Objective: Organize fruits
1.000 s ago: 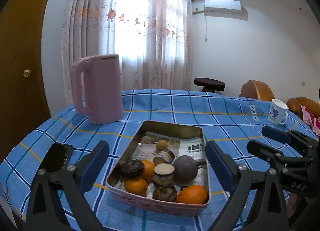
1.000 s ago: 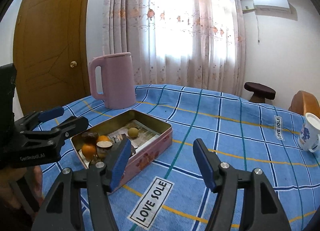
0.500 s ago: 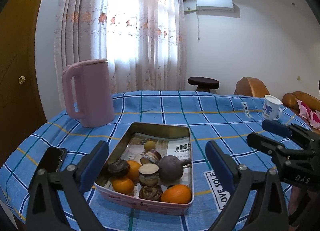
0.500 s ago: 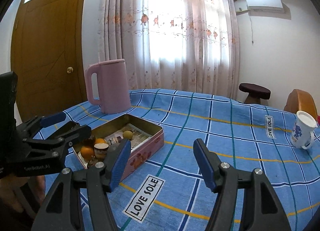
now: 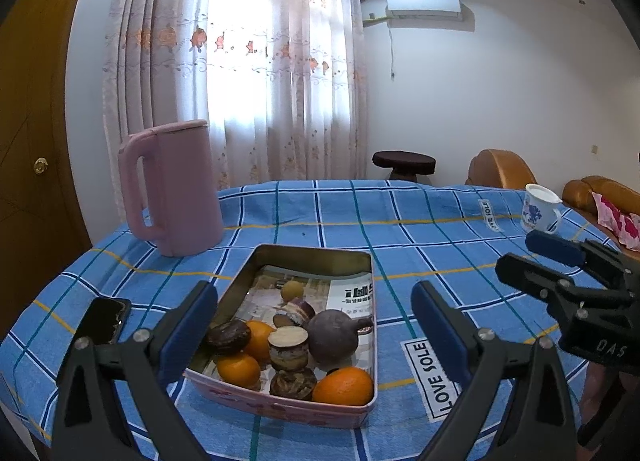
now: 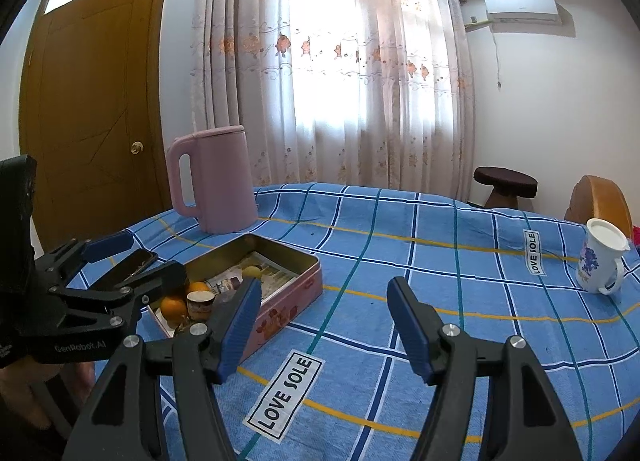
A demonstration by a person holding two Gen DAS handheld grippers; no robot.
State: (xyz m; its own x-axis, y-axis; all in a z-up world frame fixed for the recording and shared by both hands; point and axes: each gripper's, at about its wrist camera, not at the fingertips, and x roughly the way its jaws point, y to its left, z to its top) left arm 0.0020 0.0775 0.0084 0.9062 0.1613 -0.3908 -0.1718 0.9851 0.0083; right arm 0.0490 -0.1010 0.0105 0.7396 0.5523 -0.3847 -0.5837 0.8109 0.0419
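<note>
Fruits (image 5: 280, 349) lie heaped in the tin's (image 5: 312, 251) 6 o'clock end, apparently unsorted. Left gripper (image 5: 314, 335) and right gripper (image 6: 324, 325) hover open, empty.

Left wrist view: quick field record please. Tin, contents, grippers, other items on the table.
tin: open, pink, paper-lined, on the blue checked cloth
contents: oranges, dark round fruit, small yellow fruit, cut brown pieces
left gripper: open, empty, tin between the fingers in view
right gripper: open, empty
kettle: pink, behind tin
phone: left of tin
mug: far right
</note>
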